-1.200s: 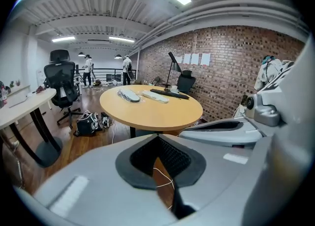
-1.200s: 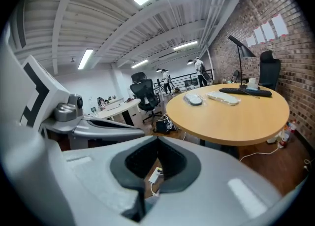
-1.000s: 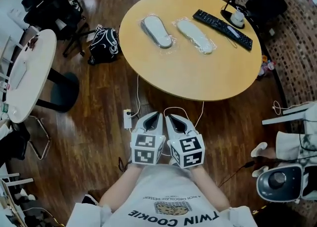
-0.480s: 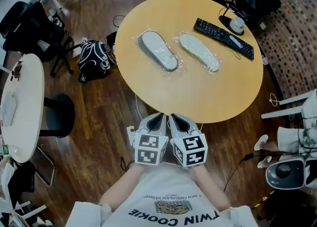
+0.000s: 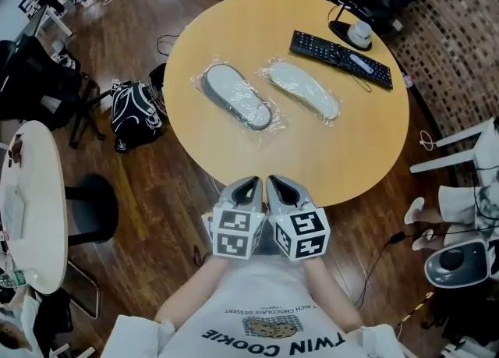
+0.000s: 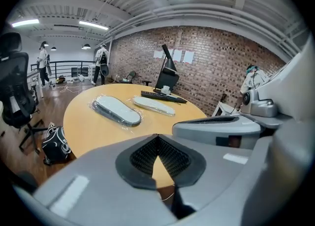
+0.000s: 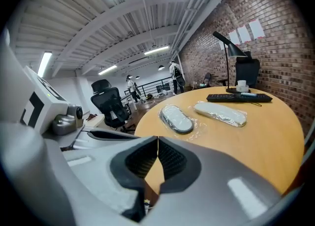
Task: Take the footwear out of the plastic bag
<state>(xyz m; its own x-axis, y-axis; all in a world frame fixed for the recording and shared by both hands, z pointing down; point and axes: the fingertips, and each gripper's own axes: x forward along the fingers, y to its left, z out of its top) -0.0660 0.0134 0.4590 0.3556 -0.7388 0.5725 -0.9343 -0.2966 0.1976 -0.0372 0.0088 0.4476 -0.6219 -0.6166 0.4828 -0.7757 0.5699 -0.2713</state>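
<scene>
2 slippers flat on round table [image 5: 335, 154], each sealed in own crinkled clear plastic bag [image 5: 276, 117].
- Grey-rimmed slipper [image 5: 236, 97]: white face, 9 o'clock of table centre, long axis 10-to-4 o'clock.
- Pale slipper [image 5: 302, 90]: all off-white, near centre, 3 o'clock of grey-rimmed slipper, roughly parallel.

One legible inscription found. The person's white shirt [image 5: 343, 342], at 6 o'clock in the head view, carries "TWIN COOKIE" in large dark capitals, seen upside down, beside a cookie graphic. A smaller line of print on the far side of that graphic is too fine to read with certainty. The left marker cube [image 5: 236, 233] and right marker cube [image 5: 302, 235], just toward 12 o'clock from the shirt, bear black-and-white square patterns only. The wall sheets [image 6: 177, 55] and the keyboard [image 5: 341, 58] legends are illegible.
</scene>
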